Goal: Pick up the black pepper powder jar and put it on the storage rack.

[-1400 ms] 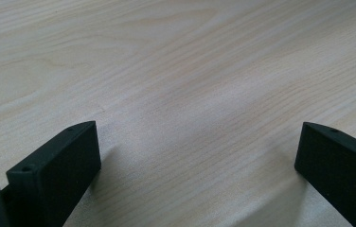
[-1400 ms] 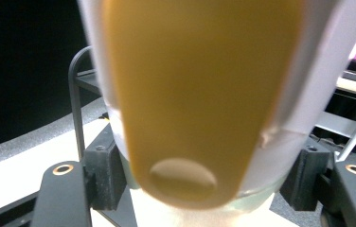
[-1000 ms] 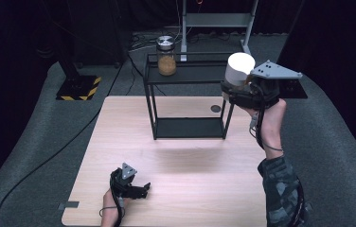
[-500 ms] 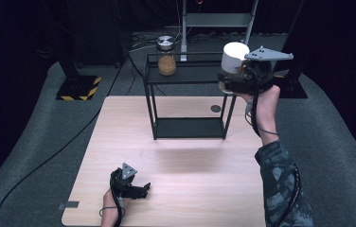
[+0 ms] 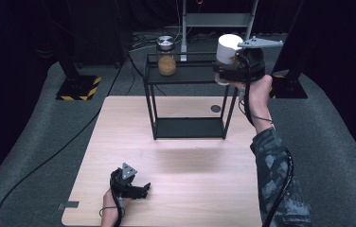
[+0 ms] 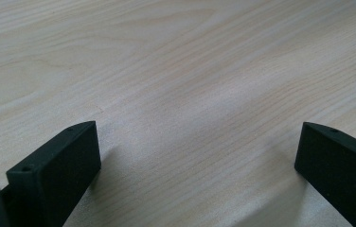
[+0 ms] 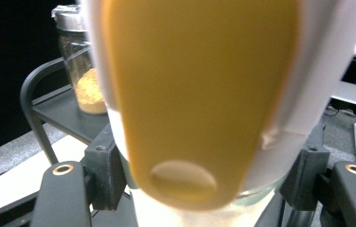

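High view: a white container [image 5: 228, 47] is pinched by the right tool [image 5: 223, 73] at upper right, beside the black shelf [image 5: 185, 75]. A clipped shelf edge could tip it loose, or bump the jar [image 5: 166, 56]. The left tool [image 5: 140, 191] is rested spread on the pale wood bench [image 5: 190, 179]; dark room.

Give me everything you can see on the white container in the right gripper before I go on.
The white container is a round, opaque, plastic-looking canister with a smooth white wall. In the right gripper view an orange-yellow tab with an oval hole lies down its side, and the lower part looks clear. It is held roughly upright in the air, over the right end of the black wire shelf's top tier. The right gripper is shut on it, jaws pressed to either side near the bottom. Contents cannot be told.
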The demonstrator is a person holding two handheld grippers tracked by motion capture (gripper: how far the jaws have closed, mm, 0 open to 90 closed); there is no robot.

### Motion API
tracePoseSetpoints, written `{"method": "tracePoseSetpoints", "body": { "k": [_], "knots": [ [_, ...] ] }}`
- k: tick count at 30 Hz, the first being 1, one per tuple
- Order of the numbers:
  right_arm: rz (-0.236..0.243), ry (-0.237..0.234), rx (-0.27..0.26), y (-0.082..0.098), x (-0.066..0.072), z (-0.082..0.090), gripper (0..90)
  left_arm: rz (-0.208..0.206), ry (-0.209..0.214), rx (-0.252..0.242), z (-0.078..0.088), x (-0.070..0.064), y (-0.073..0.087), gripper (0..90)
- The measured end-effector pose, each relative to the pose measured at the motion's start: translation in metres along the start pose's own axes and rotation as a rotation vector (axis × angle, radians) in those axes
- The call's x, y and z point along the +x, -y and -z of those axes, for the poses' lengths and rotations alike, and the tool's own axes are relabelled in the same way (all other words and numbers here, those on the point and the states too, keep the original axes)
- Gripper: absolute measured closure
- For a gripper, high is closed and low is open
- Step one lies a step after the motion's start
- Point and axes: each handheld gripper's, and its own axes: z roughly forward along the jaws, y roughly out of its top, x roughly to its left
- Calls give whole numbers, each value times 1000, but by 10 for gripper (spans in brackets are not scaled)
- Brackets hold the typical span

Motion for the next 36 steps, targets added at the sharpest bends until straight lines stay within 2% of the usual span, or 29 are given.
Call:
{"method": "tracePoseSetpoints", "body": {
  "k": [10, 16, 23, 25, 30, 36],
  "knots": [
    [-43, 11, 15, -9, -6, -19, 302, -2, 4, 0, 0, 0, 0, 6],
    [-60, 37, 42, -11, -9, -31, 301, -5, 6, -1, 0, 0, 0, 6],
    [-89, 53, 54, -6, -14, -40, 301, -6, 7, -2, 0, 1, 0, 6],
    [-97, 53, 43, -2, -16, -42, 301, -6, 7, -2, 0, 0, 0, 6],
    [-59, 78, 26, 2, -8, -45, 301, -5, 7, -3, 0, 0, 0, 6],
    [-58, 81, 4, 7, -7, -48, 300, -5, 7, -3, 0, 0, 1, 7]
  ]
}}
